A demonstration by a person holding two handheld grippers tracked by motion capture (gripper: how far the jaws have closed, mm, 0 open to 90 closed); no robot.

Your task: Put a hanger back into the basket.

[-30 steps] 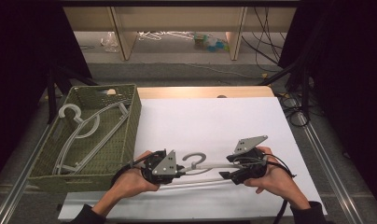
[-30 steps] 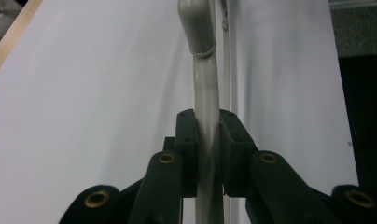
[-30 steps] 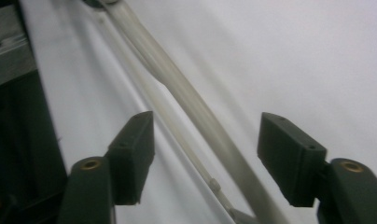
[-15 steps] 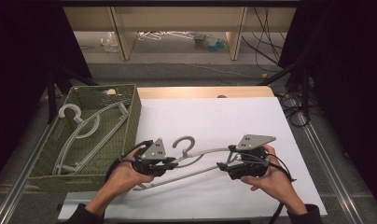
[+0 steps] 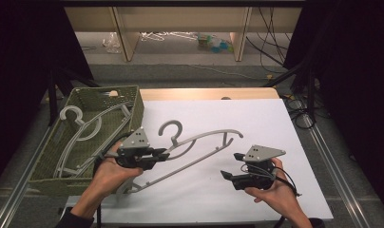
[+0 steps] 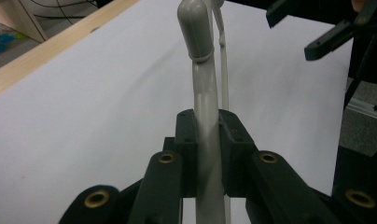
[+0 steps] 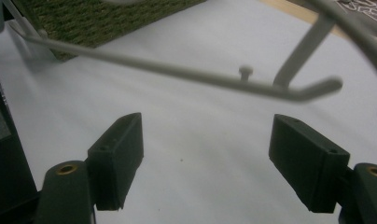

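High view: the left claw (image 5: 162, 155) is gripping the grey hanger (image 5: 199, 142) near the bench's (image 5: 275, 123) left edge, beside the basket (image 5: 52, 178). The right claw (image 5: 230, 176) is sitting released, jaws having just been opening, nothing between them.

Left gripper view: the jaws are pinching the hanger's arm (image 6: 206, 107).

Right gripper view: the hanger's bar (image 7: 177, 72) is floating past the spread jaws. With one off-centre grip, I'm guessing it could swing and snag the basket rim.

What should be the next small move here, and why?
Probably the left gripper carries the hanger toward the basket. It is shut on the hanger, the right gripper is open with nothing between its jaws, and another hanger lies in the basket.
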